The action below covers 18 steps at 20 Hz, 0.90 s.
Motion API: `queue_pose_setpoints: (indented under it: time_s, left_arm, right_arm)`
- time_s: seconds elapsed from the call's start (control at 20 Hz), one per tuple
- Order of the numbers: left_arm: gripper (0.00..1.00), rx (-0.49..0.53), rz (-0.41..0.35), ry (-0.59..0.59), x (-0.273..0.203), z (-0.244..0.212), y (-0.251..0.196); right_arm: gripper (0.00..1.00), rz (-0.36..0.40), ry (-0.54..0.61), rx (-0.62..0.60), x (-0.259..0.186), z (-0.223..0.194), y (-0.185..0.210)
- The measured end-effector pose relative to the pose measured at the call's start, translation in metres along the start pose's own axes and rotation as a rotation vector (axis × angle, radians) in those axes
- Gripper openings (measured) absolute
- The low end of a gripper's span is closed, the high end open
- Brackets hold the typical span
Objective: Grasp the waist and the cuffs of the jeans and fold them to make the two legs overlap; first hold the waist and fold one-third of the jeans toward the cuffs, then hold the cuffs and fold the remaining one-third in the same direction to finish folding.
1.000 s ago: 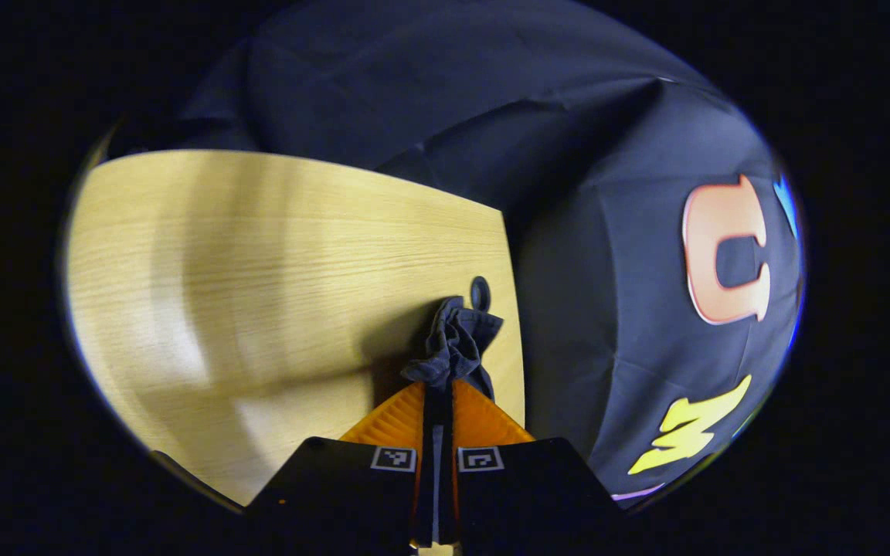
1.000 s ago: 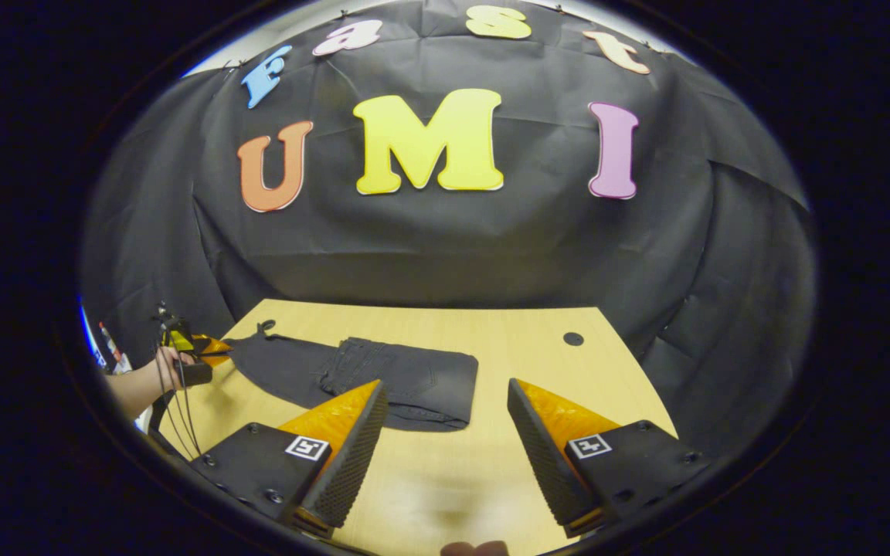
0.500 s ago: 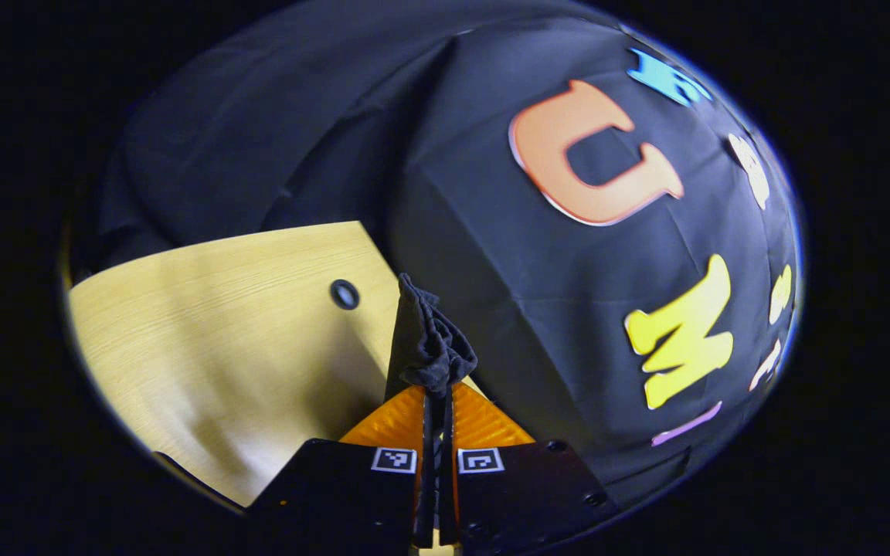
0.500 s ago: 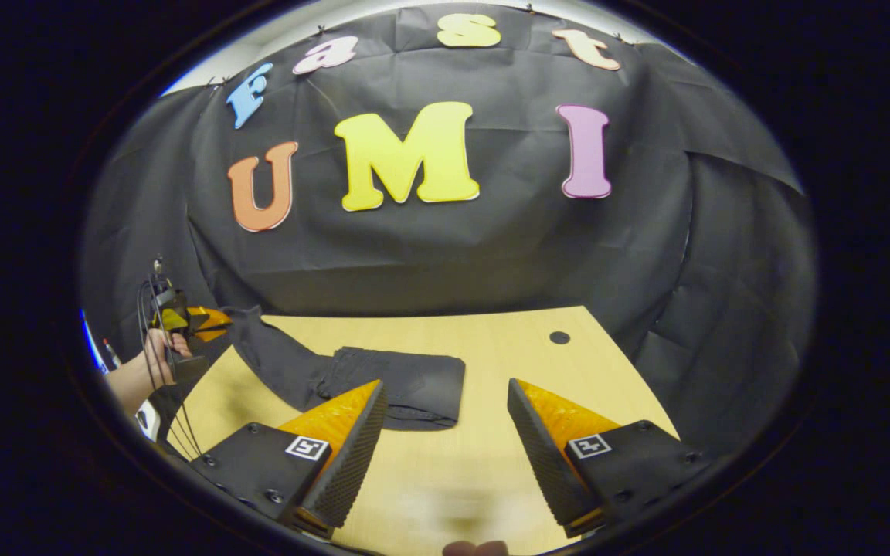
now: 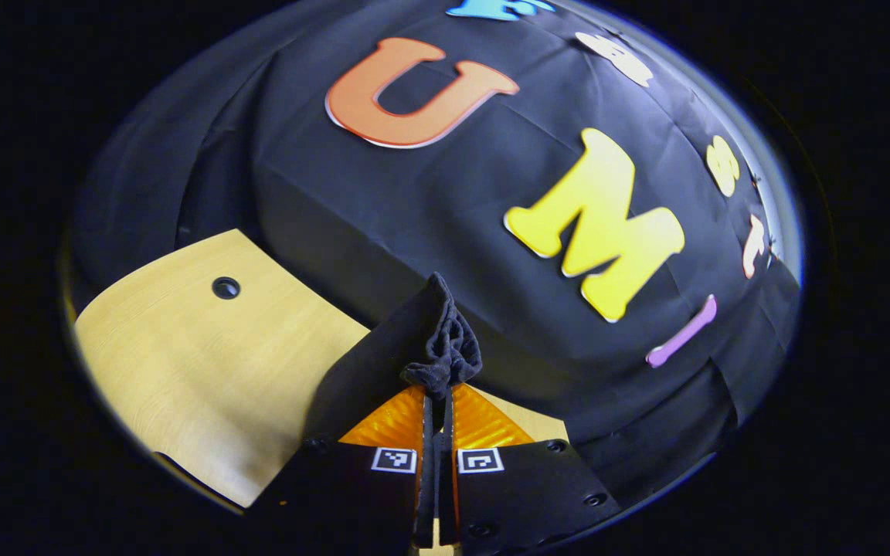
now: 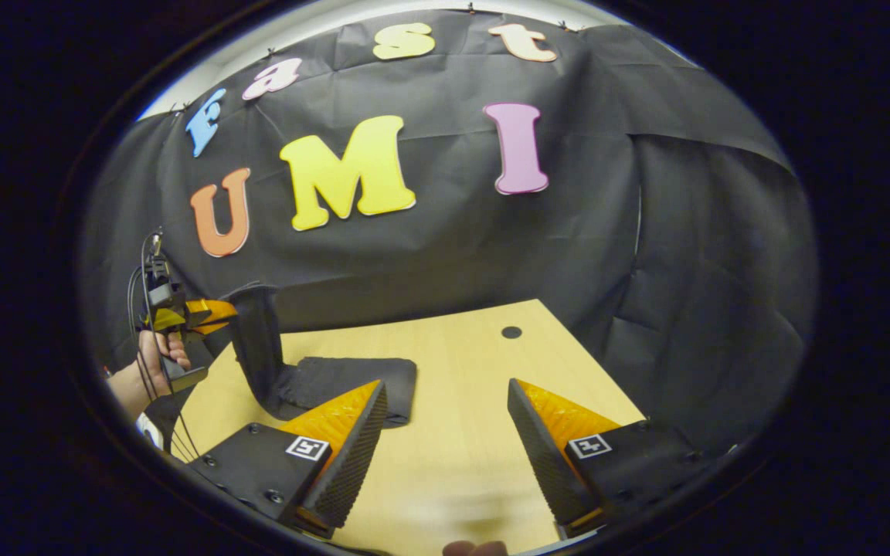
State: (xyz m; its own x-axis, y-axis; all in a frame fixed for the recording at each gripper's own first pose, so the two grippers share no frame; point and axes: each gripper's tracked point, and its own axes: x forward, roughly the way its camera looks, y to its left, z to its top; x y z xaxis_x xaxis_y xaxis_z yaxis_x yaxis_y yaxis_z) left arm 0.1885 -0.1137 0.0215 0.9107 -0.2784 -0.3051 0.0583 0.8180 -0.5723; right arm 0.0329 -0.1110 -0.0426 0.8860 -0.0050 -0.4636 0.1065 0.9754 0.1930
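Black claw [image 6: 445,432] bodies with square coded tags, round screws, trailing black cables [image 6: 136,297].

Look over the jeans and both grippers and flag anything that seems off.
Nothing looks damaged. The left gripper pinches a bunched cuff end and holds that leg up off the table, while the rest of the jeans lies folded flat. The right gripper is open and holds nothing.

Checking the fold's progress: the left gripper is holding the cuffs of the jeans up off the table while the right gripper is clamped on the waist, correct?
Not quite. The left gripper does hold the cuffs up off the table, but the right gripper is open and holds nothing, as the right gripper view shows; the jeans lie beyond it.
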Motion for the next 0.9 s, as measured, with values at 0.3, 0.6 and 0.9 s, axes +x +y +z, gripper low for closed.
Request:
queue_pose_setpoints:
  time_s: [0.3, 0.6, 0.9]
  left_arm:
    - [0.05, 0.245, -0.030, 0.048, 0.024, -0.071, -0.054]
    - [0.05, 0.386, -0.026, 0.101, 0.040, -0.130, -0.065]
    - [0.06, 0.564, -0.010, 0.160, 0.053, -0.196, -0.065]
  right_arm:
    - [0.93, -0.072, 0.024, 0.038, -0.005, -0.011, -0.054]
    - [0.93, -0.104, 0.048, 0.052, -0.007, -0.018, -0.080]
    - [0.98, -0.137, 0.079, 0.064, -0.011, -0.031, -0.105]
